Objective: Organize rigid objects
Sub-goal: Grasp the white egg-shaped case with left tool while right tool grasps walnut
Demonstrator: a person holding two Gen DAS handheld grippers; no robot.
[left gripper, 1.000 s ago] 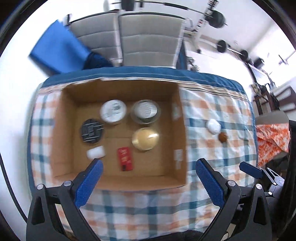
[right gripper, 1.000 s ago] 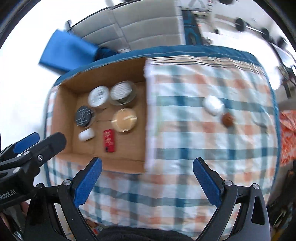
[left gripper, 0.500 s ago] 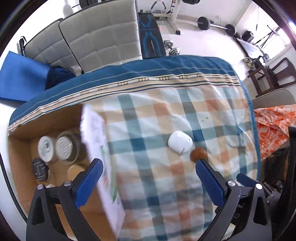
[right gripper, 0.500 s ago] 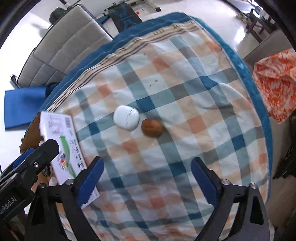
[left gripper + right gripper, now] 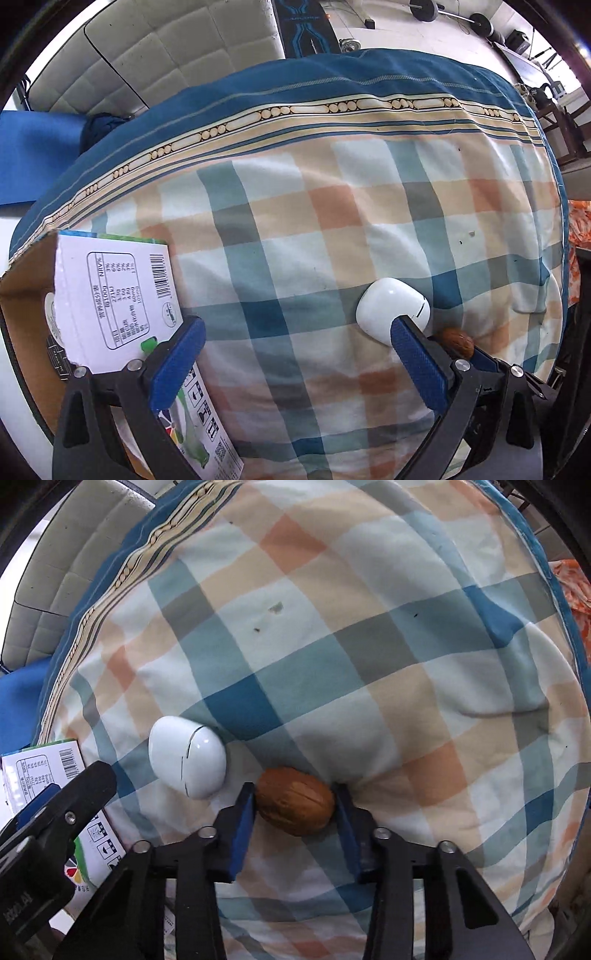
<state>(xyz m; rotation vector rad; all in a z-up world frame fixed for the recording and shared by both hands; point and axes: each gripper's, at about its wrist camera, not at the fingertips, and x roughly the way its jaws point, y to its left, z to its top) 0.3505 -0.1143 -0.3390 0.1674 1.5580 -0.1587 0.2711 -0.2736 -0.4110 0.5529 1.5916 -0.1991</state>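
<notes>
A brown walnut (image 5: 295, 805) lies on the checked cloth. My right gripper (image 5: 293, 812) straddles it, with a blue pad against each side of the nut. A white earbud case (image 5: 186, 757) lies just left of the walnut; it also shows in the left wrist view (image 5: 391, 308), with the walnut (image 5: 456, 341) behind my left gripper's right finger. My left gripper (image 5: 295, 363) is open wide and empty, low over the cloth, left of the case. The cardboard box (image 5: 22, 295) sits at the left, its printed flap (image 5: 110, 295) facing me.
The checked cloth (image 5: 332, 646) has a blue striped border (image 5: 332, 96) at the far edge. A grey padded sofa (image 5: 166, 48) stands beyond it. A blue mat (image 5: 33, 158) lies at far left. Orange fabric (image 5: 576, 583) is at the right.
Both grippers have moved right from over the box and dropped close to the cloth. The right gripper's jaws have narrowed around the walnut. The left gripper stays wide open.
</notes>
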